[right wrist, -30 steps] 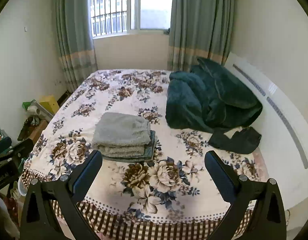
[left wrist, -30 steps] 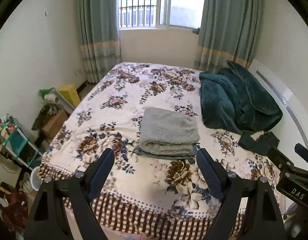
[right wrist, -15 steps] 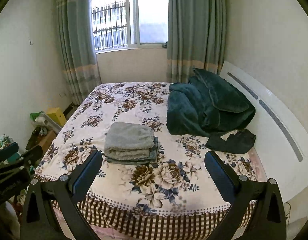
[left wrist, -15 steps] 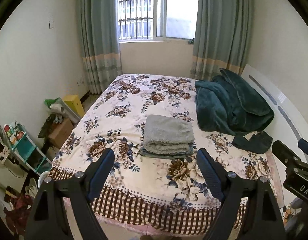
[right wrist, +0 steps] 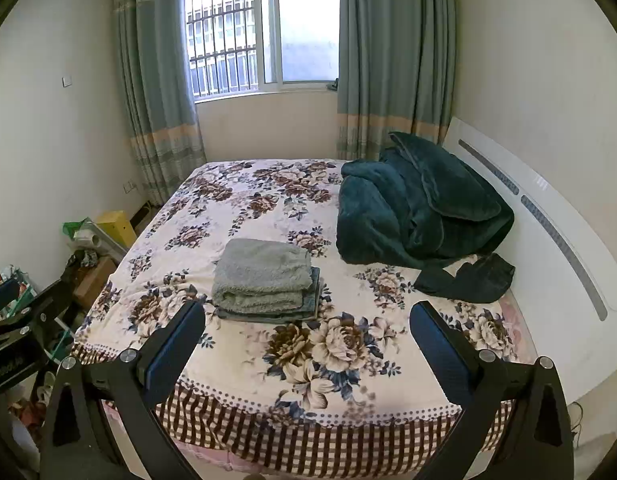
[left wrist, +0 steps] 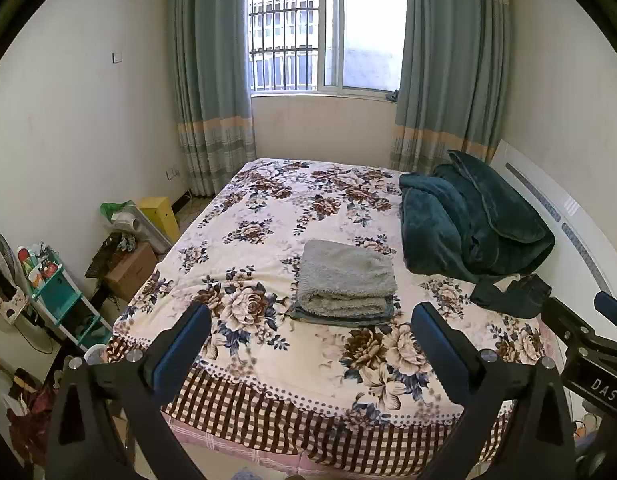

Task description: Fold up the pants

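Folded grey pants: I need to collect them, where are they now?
The folded grey pants lie mid-bed atop a darker folded garment, left of the green blanket.

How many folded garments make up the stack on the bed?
2: a grey fleecy garment on top, and a darker blue-grey garment beneath it, showing along the stack's near and right edges. Further layers may be hidden between them.

This is a bedroom in a home. A big bed (left wrist: 268, 240) with a flowery cover fills most of the room. A dark green blanket (left wrist: 468, 224) is bunched up by the white headboard (left wrist: 548, 208). Long curtains (left wrist: 208, 80) hang beside a window (left wrist: 328, 36) with bars. Boxes (left wrist: 130, 270) and what may be a small toy shelf (left wrist: 56, 292) sit by the wall.
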A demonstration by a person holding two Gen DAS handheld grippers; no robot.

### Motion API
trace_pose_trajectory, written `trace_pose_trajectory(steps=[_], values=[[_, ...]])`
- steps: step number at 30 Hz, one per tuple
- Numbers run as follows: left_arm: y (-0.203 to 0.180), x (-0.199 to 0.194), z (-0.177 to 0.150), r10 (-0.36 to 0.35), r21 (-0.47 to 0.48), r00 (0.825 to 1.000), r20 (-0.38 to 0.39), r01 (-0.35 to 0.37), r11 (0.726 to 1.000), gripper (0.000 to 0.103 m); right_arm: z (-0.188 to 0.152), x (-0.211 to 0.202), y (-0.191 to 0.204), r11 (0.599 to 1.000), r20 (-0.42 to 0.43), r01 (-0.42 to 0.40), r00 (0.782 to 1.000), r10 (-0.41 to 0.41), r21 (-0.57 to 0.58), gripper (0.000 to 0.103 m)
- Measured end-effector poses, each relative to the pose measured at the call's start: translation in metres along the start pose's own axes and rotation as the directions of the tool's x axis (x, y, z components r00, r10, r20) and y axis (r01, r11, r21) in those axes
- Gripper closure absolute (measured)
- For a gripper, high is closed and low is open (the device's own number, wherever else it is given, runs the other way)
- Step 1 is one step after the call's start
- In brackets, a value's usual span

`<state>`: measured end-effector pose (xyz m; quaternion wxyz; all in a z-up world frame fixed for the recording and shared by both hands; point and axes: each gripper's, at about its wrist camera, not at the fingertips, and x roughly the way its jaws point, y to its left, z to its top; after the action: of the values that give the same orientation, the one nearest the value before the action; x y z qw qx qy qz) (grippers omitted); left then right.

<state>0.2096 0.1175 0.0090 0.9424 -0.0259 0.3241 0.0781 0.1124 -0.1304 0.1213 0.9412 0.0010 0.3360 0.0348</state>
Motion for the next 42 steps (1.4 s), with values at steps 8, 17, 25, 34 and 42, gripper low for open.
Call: trace_pose_trajectory(steps=[8,17,25,34,42], values=[[0.001,-0.003,-0.002,0.005,-0.003,1.000,0.004,-0.005,1.000,0.000,0.002,0.001,-0.003,1.000,-0.001,-0.012,1.000,0.012,0.000,0.000],[0.005,-0.009,-0.006,0.005,-0.003,1.000,0.015,-0.005,1.000,0.000,0.007,0.005,-0.002,1.000,0.000,-0.019,1.000,0.019,-0.005,0.000],[0.005,-0.007,-0.003,0.002,0.001,1.000,0.011,-0.002,1.000,0.000,0.009,0.005,0.004,1.000,0.000,-0.023,1.000,0.023,-0.011,0.000],[0.009,-0.012,-0.010,0.029,-0.012,0.999,0.016,-0.029,1.000,0.000,0.009,0.007,0.018,0.999,-0.011,-0.039,0.999,0.039,-0.025,0.000],[0.013,-0.015,-0.012,0.035,-0.015,0.999,0.012,-0.035,0.999,0.000,0.008,0.007,0.021,0.999,-0.010,-0.039,0.999,0.039,-0.028,0.000]])
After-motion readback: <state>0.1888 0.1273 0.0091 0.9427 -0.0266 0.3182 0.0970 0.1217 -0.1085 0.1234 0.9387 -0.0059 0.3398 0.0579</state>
